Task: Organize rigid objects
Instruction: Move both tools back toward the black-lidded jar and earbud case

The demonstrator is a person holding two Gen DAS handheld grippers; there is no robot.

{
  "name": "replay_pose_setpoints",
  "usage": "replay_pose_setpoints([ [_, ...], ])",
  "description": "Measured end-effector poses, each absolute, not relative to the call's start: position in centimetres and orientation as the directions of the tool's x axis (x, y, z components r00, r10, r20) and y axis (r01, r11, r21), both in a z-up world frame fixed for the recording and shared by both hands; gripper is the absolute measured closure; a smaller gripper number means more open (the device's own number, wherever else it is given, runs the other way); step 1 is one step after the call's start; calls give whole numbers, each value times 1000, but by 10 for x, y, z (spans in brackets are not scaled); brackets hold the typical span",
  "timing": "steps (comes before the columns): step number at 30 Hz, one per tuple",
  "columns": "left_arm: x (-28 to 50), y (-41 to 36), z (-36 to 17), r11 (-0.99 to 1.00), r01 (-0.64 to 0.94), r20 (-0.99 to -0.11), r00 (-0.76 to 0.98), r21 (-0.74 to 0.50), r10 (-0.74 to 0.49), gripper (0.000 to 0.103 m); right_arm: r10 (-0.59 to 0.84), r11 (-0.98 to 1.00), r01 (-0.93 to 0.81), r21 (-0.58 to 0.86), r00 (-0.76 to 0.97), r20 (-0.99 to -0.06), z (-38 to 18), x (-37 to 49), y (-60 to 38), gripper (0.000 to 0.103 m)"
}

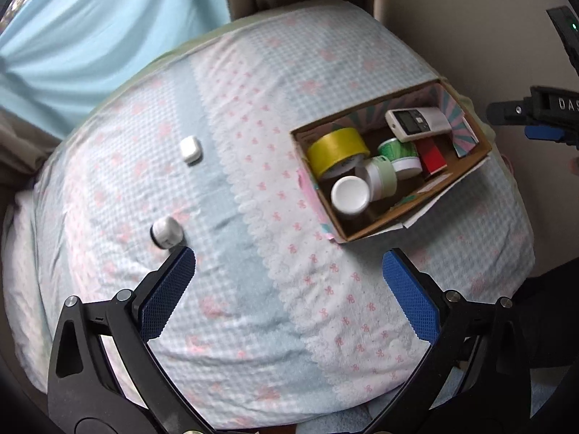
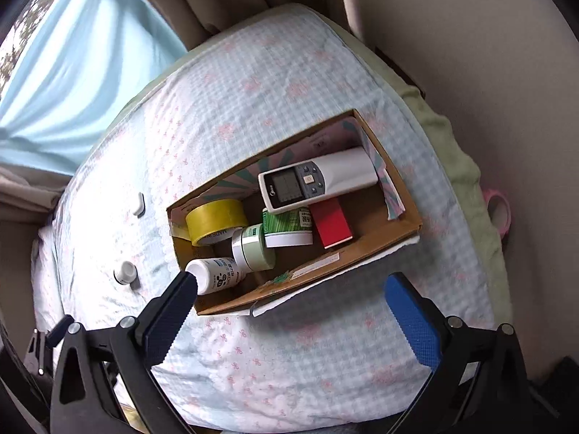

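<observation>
A cardboard box [image 1: 466, 171] [image 2: 394, 235] lies on the bed and holds a yellow tape roll [image 1: 336, 148] [image 2: 215, 220], a white remote [image 1: 416, 123] [image 2: 318, 181], a red box [image 1: 432, 157] [image 2: 331, 226], a green tub [image 2: 289, 226], a pale green jar [image 1: 381, 177] [image 2: 253, 249] and a white bottle [image 1: 351, 195] [image 2: 215, 275]. A small white jar [image 1: 165, 231] [image 2: 125, 272] and a white earbud case [image 1: 190, 149] [image 2: 138, 203] lie on the sheet left of the box. My left gripper [image 1: 287, 266] is open and empty, its left finger just below the small jar. My right gripper [image 2: 293, 291] is open and empty above the box's near end.
The bed has a blue checked sheet with pink bows [image 1: 253, 289] [image 2: 289, 361]. Blue and brown curtains [image 1: 90, 18] hang behind it. A beige wall [image 2: 470, 54] runs along the right. A pink tape roll [image 2: 499, 213] lies by the bed's right edge.
</observation>
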State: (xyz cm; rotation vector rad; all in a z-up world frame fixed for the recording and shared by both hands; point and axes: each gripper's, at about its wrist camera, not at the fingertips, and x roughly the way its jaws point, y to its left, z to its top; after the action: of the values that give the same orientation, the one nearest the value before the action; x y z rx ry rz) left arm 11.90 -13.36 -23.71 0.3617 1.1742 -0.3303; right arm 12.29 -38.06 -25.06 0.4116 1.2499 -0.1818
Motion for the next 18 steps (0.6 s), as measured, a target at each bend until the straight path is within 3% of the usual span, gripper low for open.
replay_pose_setpoints([
  [12, 87, 13, -204, 997, 63, -892, 452, 34, 1, 0, 133, 984, 50, 172, 440, -888, -200, 145, -268, 0],
  [18, 85, 52, -213, 1000, -16, -885, 465, 10, 16, 0, 179, 984, -68, 166, 456, -872, -195, 166, -208, 0],
])
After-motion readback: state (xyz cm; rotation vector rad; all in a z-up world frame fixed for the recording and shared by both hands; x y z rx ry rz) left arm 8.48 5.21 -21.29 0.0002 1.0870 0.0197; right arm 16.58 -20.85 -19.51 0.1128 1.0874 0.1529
